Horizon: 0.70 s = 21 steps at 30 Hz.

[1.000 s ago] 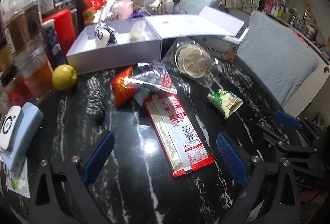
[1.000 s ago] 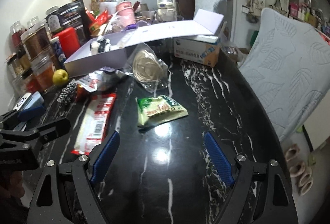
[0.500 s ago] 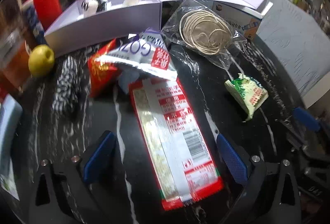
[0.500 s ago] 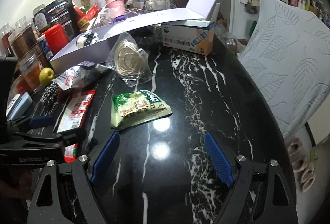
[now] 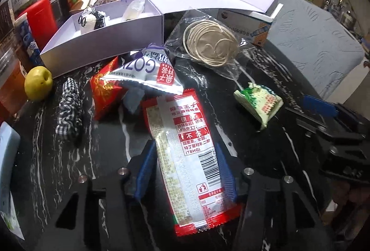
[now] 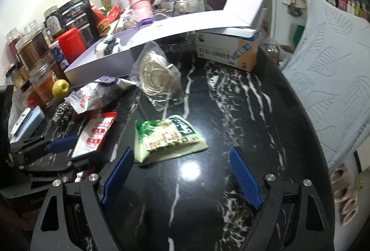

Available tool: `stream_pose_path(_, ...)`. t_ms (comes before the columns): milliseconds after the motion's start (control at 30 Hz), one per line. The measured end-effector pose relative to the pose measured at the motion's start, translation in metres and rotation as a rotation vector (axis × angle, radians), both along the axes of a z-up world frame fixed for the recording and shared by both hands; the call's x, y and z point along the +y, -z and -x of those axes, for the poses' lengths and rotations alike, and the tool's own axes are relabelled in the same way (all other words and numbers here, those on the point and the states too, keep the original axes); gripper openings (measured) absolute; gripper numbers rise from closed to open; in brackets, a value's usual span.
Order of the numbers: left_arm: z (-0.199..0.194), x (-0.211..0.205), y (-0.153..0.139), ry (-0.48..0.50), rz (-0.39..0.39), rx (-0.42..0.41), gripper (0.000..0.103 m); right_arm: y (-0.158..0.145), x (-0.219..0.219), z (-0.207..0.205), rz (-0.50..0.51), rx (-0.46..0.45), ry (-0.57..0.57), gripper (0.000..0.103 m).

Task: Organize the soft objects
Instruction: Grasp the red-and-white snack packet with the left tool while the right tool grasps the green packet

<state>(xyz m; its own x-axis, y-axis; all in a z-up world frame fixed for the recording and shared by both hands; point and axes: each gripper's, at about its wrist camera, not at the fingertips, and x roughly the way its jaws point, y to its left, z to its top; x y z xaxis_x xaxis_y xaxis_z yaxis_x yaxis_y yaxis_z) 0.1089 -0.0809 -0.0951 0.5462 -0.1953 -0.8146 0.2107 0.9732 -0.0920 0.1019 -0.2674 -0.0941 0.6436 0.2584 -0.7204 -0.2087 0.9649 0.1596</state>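
My left gripper (image 5: 185, 156) is shut on a long red and white snack packet (image 5: 185, 147) lying on the black marble table (image 5: 104, 135). The packet also shows in the right wrist view (image 6: 96, 133), with the left gripper (image 6: 62, 149) around it. My right gripper (image 6: 182, 172) is open, just behind a green and white snack bag (image 6: 166, 137), also in the left wrist view (image 5: 259, 103). A silver packet (image 5: 143, 70), a small red packet (image 5: 104, 89) and a checked scrunchie (image 5: 68, 107) lie beyond. An open lilac box (image 5: 104, 31) holds a black and white soft toy (image 5: 90, 19).
A clear bag of coiled cord (image 5: 208, 43) lies mid-table. A yellow apple (image 5: 38, 83), jars and red containers (image 6: 67, 45) line the left. A cardboard box (image 6: 229, 52) stands at the back. A padded chair (image 6: 328, 80) is on the right. A pale blue device (image 6: 27, 121) lies at left.
My left gripper has moved forward over the long red packet and shut on its sides. My right gripper has come closer to the green bag and stays open.
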Motion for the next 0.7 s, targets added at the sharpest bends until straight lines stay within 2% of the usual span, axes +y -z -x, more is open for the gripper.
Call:
stream_pose_path(267,0.017,0.008,-0.016,0.016,0.008,-0.048,0.052,0.001,0.007,-0.015,-0.001,0.028,-0.036,0.088)
stream_pose_path(400,0.018,0.014,-0.015,0.006,0.019,-0.034,0.051,0.005,0.012,-0.023,0.012,0.041,-0.058,0.088)
stream_pose_path(600,0.021,0.019,-0.009,0.004,-0.009,-0.015,0.051,0.014,0.023,-0.036,0.054,0.068,-0.092,0.089)
stream_pose_path(700,0.015,0.024,0.001,-0.014,-0.003,0.030,0.051,0.017,0.026,-0.041,0.080,0.073,-0.093,0.092)
